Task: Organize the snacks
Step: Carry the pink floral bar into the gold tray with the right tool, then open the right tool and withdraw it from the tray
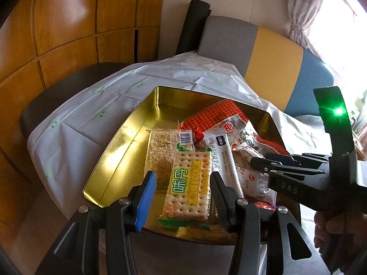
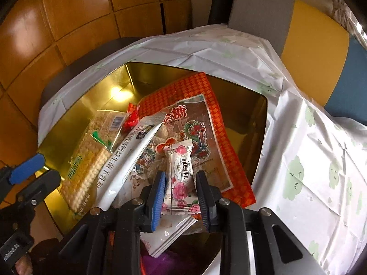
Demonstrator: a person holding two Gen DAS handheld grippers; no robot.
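Wood-panelled wall behind, surface under a white cloth (image 2: 305,137) printed with green clouds, gold tin (image 1: 119,151) sitting on it, multicolour chair back at 1 o'clock. Snacks are all dumped inside the tin, piled toward its right half, so this looks like sorting in place. Left gripper (image 1: 183,197) hangs over the near rim, fingers wide apart, holding nothing; cracker pack (image 1: 189,188) lies flat right between them, rice cake pack (image 1: 160,153) just beyond at 11 o'clock. Likely lined up for a grab on the crackers. Right gripper (image 2: 181,194) is over the pile, fingers moderately open straddling the rose-print candy bar (image 2: 181,176); pads near its sides, can't tell if touching, not clamped. Bar rests on the big red candy bag (image 2: 206,123); white sachet (image 2: 130,155) leans at its 10 o'clock.
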